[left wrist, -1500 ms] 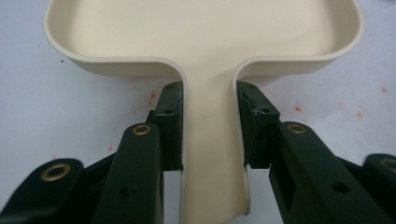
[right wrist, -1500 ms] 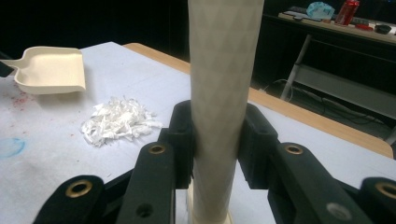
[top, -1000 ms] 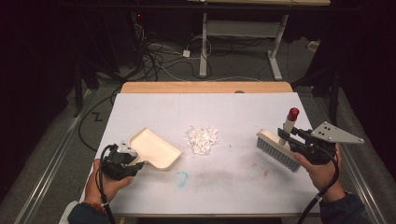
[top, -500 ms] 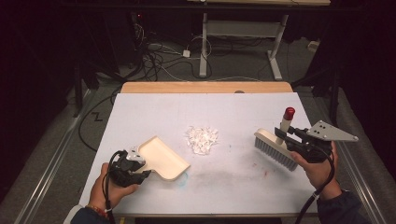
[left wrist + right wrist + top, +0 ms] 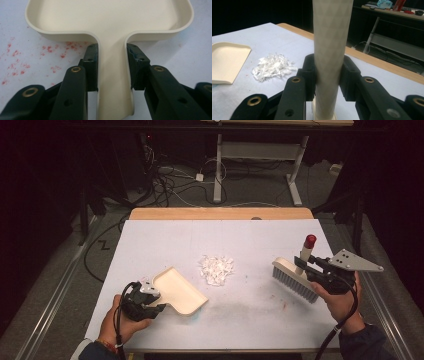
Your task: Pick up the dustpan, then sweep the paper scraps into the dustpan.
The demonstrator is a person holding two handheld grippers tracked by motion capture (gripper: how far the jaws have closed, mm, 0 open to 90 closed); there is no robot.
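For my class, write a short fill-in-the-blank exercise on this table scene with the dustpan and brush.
1. The left gripper is shut on the handle of the ____.
2. The right gripper is shut on the handle of the ____.
3. Between dustpan and brush lies a pile of white paper ____.

Missing words: dustpan; brush; scraps

Left gripper point(image 5: 155, 301): held low in the left hand point(image 5: 117, 322), jaws clamped on either side of the dustpan handle point(image 5: 112, 75). Right gripper point(image 5: 311, 270): held in the right hand point(image 5: 342, 300), jaws closed around the upright brush handle point(image 5: 330, 50), pads pressing both sides.
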